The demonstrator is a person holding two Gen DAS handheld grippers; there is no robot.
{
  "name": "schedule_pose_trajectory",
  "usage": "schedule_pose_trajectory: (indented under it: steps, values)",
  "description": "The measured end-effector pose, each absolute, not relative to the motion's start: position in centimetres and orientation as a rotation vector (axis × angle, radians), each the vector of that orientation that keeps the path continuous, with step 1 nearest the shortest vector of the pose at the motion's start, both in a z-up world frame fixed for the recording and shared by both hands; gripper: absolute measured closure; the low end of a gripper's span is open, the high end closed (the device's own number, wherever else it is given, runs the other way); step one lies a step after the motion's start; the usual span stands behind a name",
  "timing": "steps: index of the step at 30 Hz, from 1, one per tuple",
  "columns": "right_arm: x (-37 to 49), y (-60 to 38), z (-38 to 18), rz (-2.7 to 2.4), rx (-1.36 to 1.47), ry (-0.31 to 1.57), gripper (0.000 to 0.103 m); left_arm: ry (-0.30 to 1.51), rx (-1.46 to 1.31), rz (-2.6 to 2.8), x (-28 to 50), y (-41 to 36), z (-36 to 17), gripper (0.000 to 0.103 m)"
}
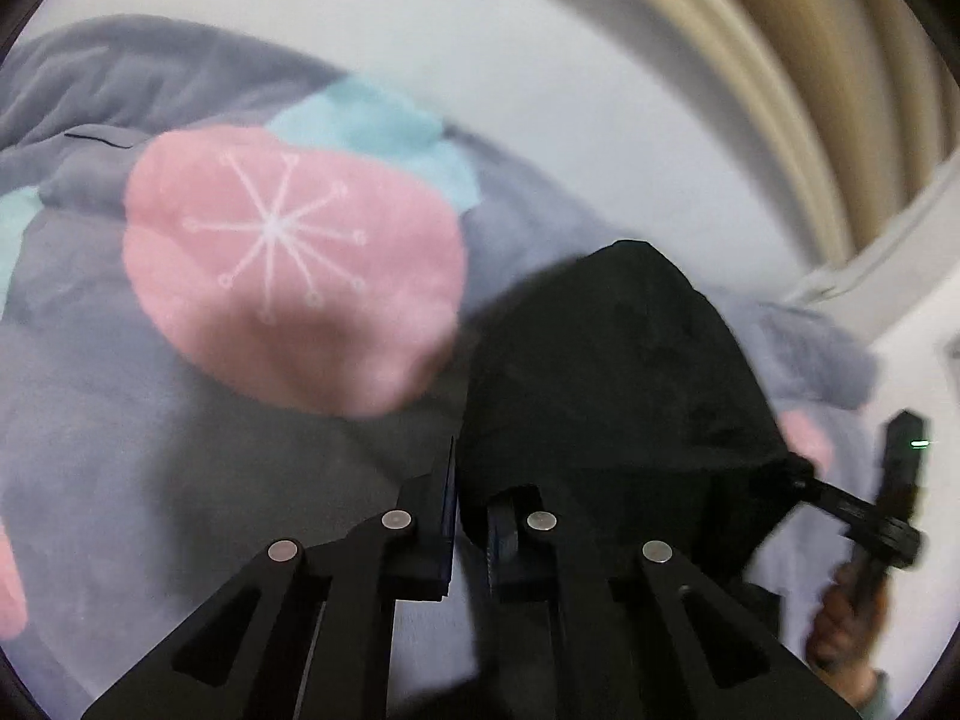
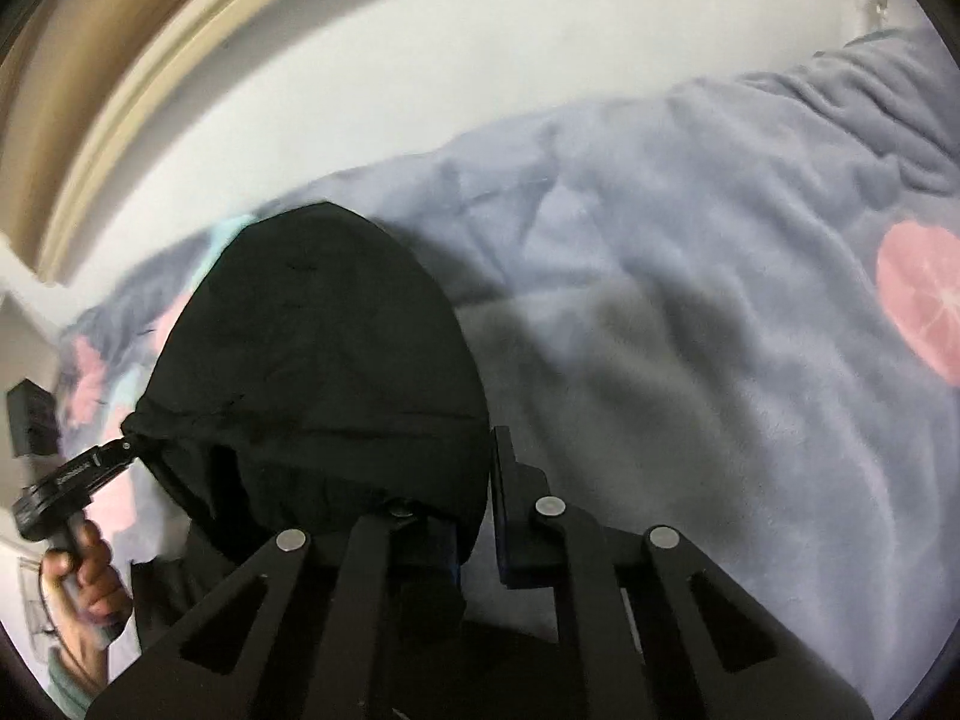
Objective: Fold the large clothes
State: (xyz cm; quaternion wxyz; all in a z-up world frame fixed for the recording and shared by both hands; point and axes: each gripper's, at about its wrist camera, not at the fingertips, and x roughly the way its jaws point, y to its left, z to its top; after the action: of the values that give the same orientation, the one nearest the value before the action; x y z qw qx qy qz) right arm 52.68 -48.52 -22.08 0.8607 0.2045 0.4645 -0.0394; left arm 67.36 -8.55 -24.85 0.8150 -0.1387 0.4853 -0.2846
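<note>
A black garment (image 1: 612, 372) hangs stretched between my two grippers above a bed. My left gripper (image 1: 471, 492) is shut on one edge of it; the cloth drapes over the right finger. In the right wrist view the same black garment (image 2: 318, 360) bulges ahead, and my right gripper (image 2: 480, 480) is shut on its other edge. The right gripper also shows in the left wrist view (image 1: 804, 474), pinching the garment's far corner. The left gripper shows in the right wrist view (image 2: 129, 441), pinching the opposite corner.
A grey fleece blanket (image 1: 150, 420) with pink (image 1: 288, 264) and teal patches covers the bed below; it also shows in the right wrist view (image 2: 690, 276). A white wall (image 2: 420, 78) and a beige frame (image 1: 798, 60) lie behind.
</note>
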Motion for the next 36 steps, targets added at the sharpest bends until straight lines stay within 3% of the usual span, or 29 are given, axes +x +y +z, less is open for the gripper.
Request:
schedule_pose_trajectory:
  steps: [3, 5, 7, 9, 11, 12, 13, 20, 23, 29, 34, 36]
  values:
    - [54.3, -46.8, -26.3, -0.124, 0.344, 1.092, 0.094, 1.143, -0.175, -0.535, 68.3, -9.7, -27.9, 0.094]
    - [55.4, -46.1, -30.0, -0.119, 0.345, 1.197, 0.093, 1.276, -0.109, -0.489, 69.5, -11.0, -31.9, 0.089]
    - [55.3, -46.3, -30.3, -0.116, 0.35, 1.194, 0.093, 1.256, -0.124, -0.493, 69.3, -11.0, -32.2, 0.088]
    - [54.8, -46.9, -28.9, -0.11, 0.345, 1.189, 0.077, 1.216, -0.115, -0.506, 68.7, -10.5, -30.8, 0.086]
    - [53.9, -47.3, -27.5, -0.124, 0.309, 1.175, 0.059, 1.15, -0.047, -0.497, 67.5, -10.0, -29.2, 0.065]
    - [53.0, -47.5, -26.4, -0.122, 0.285, 1.157, 0.053, 1.127, -0.019, -0.488, 66.9, -9.8, -28.5, 0.06]
    - [52.4, -47.6, -25.6, -0.113, 0.277, 1.142, 0.052, 1.091, 0.009, -0.482, 65.9, -9.3, -27.4, 0.055]
    - [51.3, -46.4, -18.2, -0.066, 0.299, 0.947, 0.052, 0.856, -0.043, -0.486, 64.1, -7.8, -19.1, 0.055]
    - [53.4, -43.6, -17.5, -0.059, 0.242, 0.922, 0.052, 0.813, -0.117, -0.571, 65.0, -10.7, -17.1, 0.055]
    - [56.3, -40.5, -23.5, -0.045, 0.205, 1.056, 0.052, 0.977, 0.032, -0.65, 65.5, -17.7, -22.7, 0.055]
    - [56.7, -40.8, -29.2, -0.069, 0.174, 1.161, 0.053, 1.103, 0.085, -0.603, 65.2, -18.6, -30.4, 0.055]
    - [56.8, -40.5, -29.7, -0.072, 0.148, 1.153, 0.053, 1.09, 0.098, -0.601, 65.3, -18.8, -30.6, 0.055]
